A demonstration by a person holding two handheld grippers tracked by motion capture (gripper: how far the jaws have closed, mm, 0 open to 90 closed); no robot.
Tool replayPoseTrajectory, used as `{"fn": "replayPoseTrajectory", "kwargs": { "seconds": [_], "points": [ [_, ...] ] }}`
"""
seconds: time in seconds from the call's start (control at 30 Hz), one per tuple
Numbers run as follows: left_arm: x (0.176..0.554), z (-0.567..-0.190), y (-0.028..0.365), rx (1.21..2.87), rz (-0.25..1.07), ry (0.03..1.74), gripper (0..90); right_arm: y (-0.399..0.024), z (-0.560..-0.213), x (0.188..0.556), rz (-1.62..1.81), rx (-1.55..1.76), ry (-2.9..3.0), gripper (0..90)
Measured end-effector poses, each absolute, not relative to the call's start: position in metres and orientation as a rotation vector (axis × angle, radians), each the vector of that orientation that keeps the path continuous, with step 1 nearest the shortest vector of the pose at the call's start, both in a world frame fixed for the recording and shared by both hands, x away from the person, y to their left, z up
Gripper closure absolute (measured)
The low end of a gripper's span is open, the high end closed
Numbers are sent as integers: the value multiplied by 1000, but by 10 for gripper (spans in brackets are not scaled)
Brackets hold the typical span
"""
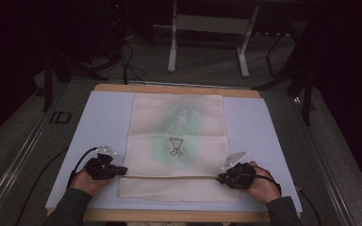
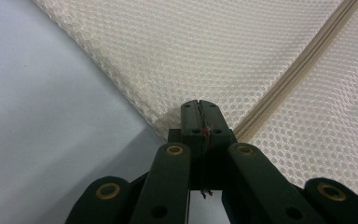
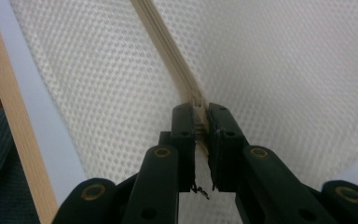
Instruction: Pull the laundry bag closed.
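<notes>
At the near left, the left gripper (image 2: 199, 109) has its jaws pressed together on the left edge of the cream mesh laundry bag (image 1: 176, 141), which lies flat in the middle of the pale blue mat (image 1: 99, 122). Along the near side runs the bag's beige zipper (image 1: 169, 177), and at its right end the right gripper (image 3: 199, 116) pinches the small zipper slider (image 3: 197, 101). To open it cleanly, I'd judge the left should anchor the fabric taut while the right draws straight along the zipper line.

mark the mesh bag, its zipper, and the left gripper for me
mesh bag (image 1: 179, 113): high view, on the upper panel of the cream mesh.
zipper (image 2: 303, 56): left gripper view, on the beige zipper tape running diagonally.
left gripper (image 2: 199, 106): left gripper view, at the tips of its closed fingers on the bag's edge.
</notes>
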State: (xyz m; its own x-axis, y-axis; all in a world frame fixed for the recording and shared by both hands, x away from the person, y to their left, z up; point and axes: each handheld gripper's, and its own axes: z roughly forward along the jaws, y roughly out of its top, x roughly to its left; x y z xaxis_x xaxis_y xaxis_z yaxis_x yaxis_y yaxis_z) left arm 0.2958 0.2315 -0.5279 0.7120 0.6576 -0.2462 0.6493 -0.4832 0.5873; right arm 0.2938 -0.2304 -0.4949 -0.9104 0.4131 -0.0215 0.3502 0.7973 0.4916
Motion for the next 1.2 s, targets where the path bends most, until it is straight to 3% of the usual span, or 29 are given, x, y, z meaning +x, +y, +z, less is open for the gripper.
{"fn": "replayPoseTrajectory", "kwargs": {
  "seconds": [0.6, 0.83, 1.2],
  "points": [
    [295, -528, 231, 2238, 17, 996, 900, -275, -499, 297, 791, 756, 2847, 817],
    [296, -528, 232, 2227, 10, 994, 899, -278, -501, 299, 868, 787, 2848, 667],
    [293, -520, 245, 2142, 116, 1039, 885, -295, -502, 309, 978, 1001, 2615, 584]
  ]
}}
